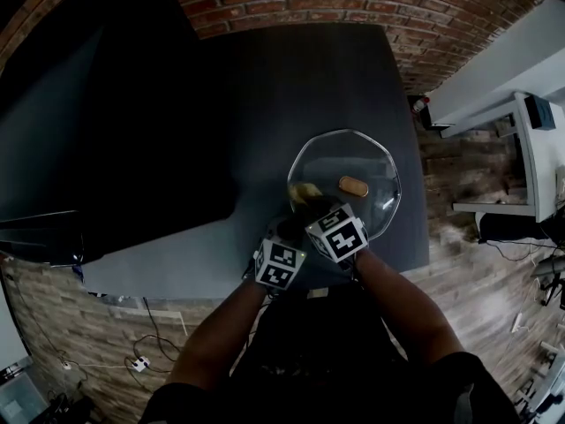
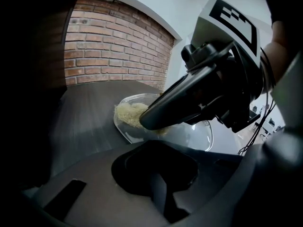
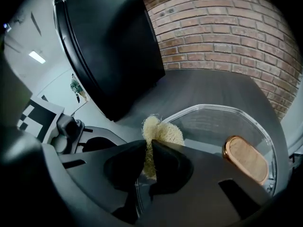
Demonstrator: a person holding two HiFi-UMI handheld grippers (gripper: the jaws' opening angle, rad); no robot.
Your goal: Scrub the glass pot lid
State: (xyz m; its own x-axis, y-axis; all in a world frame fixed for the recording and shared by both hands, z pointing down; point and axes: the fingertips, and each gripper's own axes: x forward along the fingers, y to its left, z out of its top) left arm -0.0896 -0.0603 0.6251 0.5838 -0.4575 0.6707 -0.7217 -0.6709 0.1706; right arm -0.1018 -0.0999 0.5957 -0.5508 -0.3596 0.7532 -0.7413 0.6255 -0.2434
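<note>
Right gripper [image 3: 148,149]: jaws clamped on loofah scrubber [image 3: 165,132], which I held against the near-left rim of the glass pot lid [image 1: 353,153], centre-right of the head view, for scrubbing. Left gripper [image 2: 156,174]: jaws together, apparently empty, parked beside the rim, probably to steady it.

On dark flat table [image 1: 291,87], near its front right edge: clear rounded glass pot lid [image 1: 375,162]. Oval wooden knob [image 1: 354,185] at lid centre; pale fibrous scrubber [image 1: 305,193] left of knob, at lid's rim.
</note>
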